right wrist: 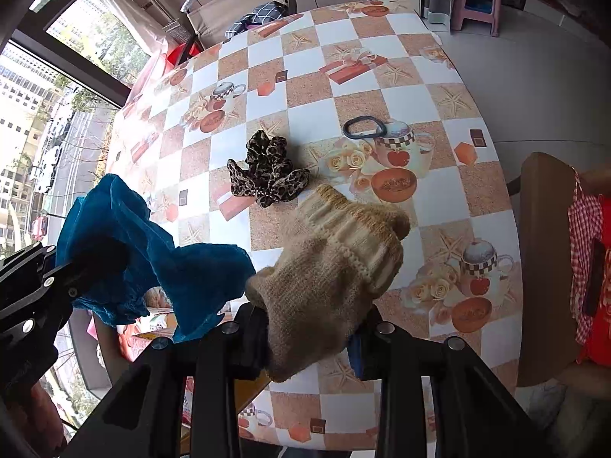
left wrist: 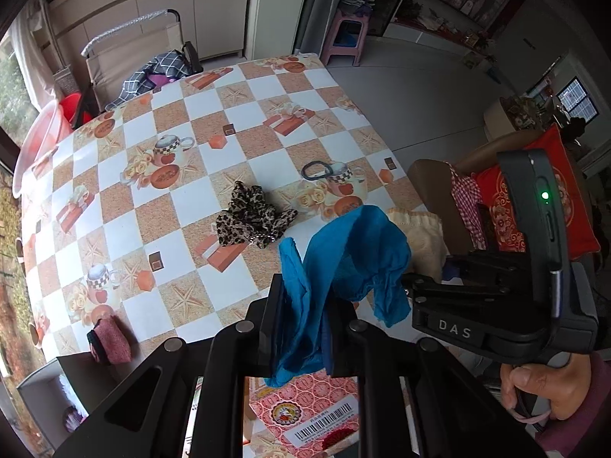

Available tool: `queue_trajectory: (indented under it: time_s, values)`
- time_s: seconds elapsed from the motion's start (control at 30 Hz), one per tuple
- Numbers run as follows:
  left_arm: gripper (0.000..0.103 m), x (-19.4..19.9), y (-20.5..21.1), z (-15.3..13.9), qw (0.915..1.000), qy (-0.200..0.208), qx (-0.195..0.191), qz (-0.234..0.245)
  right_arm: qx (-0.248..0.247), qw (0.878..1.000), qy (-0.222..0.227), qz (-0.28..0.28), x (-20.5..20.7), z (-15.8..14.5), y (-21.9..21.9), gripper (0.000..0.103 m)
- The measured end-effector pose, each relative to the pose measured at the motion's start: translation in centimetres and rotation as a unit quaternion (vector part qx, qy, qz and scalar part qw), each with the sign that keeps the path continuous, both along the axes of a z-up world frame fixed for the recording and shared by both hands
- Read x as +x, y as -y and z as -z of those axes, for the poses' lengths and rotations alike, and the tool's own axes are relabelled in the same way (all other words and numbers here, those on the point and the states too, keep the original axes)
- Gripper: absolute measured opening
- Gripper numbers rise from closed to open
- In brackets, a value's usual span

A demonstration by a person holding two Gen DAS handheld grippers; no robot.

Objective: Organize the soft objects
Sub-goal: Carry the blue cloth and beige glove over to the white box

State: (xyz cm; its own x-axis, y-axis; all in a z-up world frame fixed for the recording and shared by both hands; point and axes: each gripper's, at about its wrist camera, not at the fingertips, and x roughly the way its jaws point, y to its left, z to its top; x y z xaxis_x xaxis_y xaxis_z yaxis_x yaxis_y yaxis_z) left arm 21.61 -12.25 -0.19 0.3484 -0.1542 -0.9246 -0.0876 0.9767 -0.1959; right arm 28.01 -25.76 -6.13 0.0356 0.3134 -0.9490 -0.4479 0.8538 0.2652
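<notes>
My left gripper (left wrist: 301, 328) is shut on a blue gauzy cloth (left wrist: 343, 259) and holds it above the table's near edge; the cloth also shows in the right wrist view (right wrist: 152, 252). My right gripper (right wrist: 309, 336) is shut on a beige knitted sock (right wrist: 336, 263), held up over the table; a bit of it shows in the left wrist view (left wrist: 420, 233). A leopard-print scrunchie (left wrist: 250, 219) (right wrist: 267, 170) lies on the checked tablecloth (left wrist: 183, 198). A dark hair tie (left wrist: 315, 170) (right wrist: 362, 128) lies beyond it. A pink knitted piece (left wrist: 110, 339) sits at the table's near left edge.
A red printed box (left wrist: 313, 412) sits below the left gripper. A chair with a red cushion (left wrist: 534, 206) and checked cloth stands right of the table. A folding chair with dark clothing (left wrist: 160, 72) stands at the far side. A pink stool (left wrist: 343, 34) stands beyond.
</notes>
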Motion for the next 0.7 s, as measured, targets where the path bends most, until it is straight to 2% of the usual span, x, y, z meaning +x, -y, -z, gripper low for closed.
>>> queue_trajectory:
  time_s: [0.4,0.7]
  values:
    - [0.018,-3.1,5.4,-1.8,0.9961,0.018,-0.013,0.086,-0.012,0.999,-0.006,0.051,-3.7,-0.9,5.7,0.034]
    - [0.018,-7.4,8.4,-2.7,0.9866,0.023,-0.026,0.159,-0.026,0.997,-0.011,0.073,-7.3,-1.5,8.5,0.034]
